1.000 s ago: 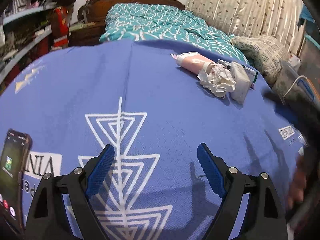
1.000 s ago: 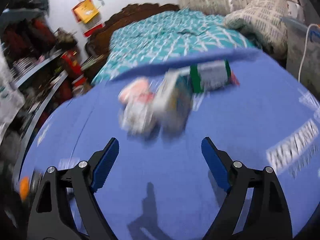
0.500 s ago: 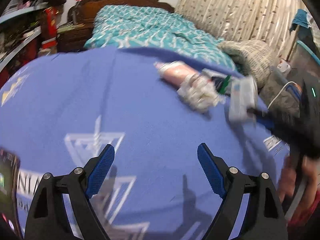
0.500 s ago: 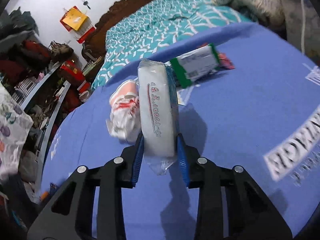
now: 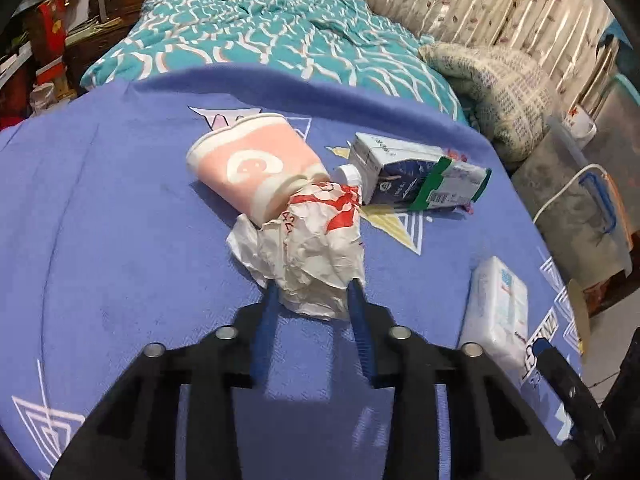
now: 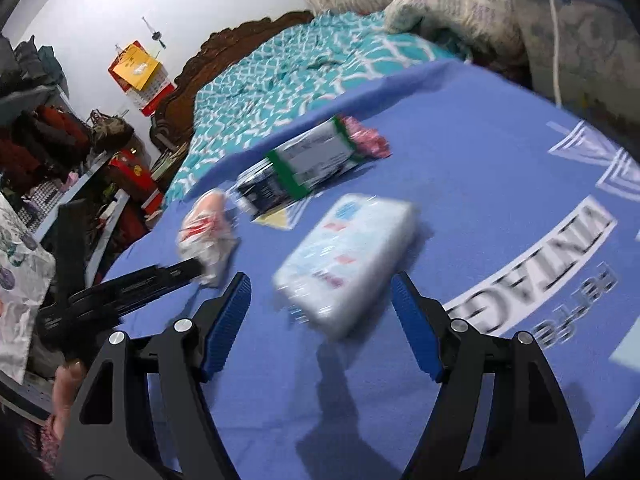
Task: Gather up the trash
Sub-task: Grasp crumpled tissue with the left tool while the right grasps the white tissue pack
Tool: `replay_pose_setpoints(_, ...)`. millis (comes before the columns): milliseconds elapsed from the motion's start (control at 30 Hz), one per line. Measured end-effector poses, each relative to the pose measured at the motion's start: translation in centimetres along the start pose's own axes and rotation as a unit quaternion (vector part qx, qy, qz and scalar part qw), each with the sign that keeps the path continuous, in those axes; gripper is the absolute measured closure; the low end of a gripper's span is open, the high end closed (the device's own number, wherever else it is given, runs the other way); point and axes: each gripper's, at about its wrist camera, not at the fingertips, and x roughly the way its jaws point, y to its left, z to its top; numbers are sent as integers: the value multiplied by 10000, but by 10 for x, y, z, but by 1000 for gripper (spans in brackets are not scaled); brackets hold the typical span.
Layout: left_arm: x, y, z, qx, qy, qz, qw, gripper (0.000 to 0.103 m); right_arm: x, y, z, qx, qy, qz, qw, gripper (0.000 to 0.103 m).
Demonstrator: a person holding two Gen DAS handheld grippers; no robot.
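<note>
We've got the left claw (image 5: 312, 292) pinched on the crumpled white paper wrapper with red print (image 5: 316, 248) mid-table, while our right claw (image 6: 320, 300) hangs wide, its jaws just opened, white plastic-wrapped tissue pack (image 6: 348, 256) lying straight ahead.

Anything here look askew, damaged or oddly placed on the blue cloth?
Yes: the pink paper cup lies tipped on its side against the crumpled paper wrapper, the milk carton is toppled flat, and the tissue pack lies skewed near the cloth's edge.
</note>
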Motion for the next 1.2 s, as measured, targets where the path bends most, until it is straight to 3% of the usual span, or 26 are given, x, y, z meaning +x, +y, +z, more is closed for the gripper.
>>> replay_pose_setpoints(167, -42, 5, -49, 134, 19, -582, 9982, 83, 5, -36, 31, 47, 80, -222, 9997, 29)
replay_pose_setpoints(333, -67, 6, -100, 480, 165, -729, 9960, 83, 51, -50, 52, 235, 895, 8, 9957, 29)
replay_pose_setpoints(433, -77, 15, -116, 399, 248, -707, 9964, 83, 68, -16, 44, -154, 1041, 356, 9938, 30)
replay_pose_setpoints(567, -90, 32, -123, 180, 151, -636, 9977, 83, 81, 58, 13, -1333, 1613, 1086, 9718, 30)
replay_pose_setpoints(633, -95, 40, -126, 91, 143, -593, 9981, 97, 69, 78, 2, -1621, 1376, 901, 9730, 22)
replay_pose_setpoints(733, -102, 52, -130, -82, 95, -641, 9979, 97, 46, 76, -6, -1295, 849, 444, 9869, 17)
replay_pose_setpoints(833, -105, 55, -136, -39, 60, -584, 9983, 97, 31, 73, -16, -995, 625, 207, 9929, 16)
replay_pose_setpoints(900, -106, 57, -138, -90, 49, -522, 9986, 91, 30, 82, -23, -1129, 494, 17, 9924, 13)
replay_pose_setpoints(967, -111, 57, -140, -158, -46, -504, 9986, 57, 34, 93, -30, -1298, 548, -119, 9900, 13)
replay_pose_setpoints(1067, -122, 57, -136, -140, -313, -405, 9986, 36, 49, 103, -28, -1593, 561, -373, 9849, 13)
replay_pose_setpoints(1200, -118, 43, -108, 125, -614, -183, 9979, 24, 64, 95, -30, -1686, 838, -562, 9805, 13)
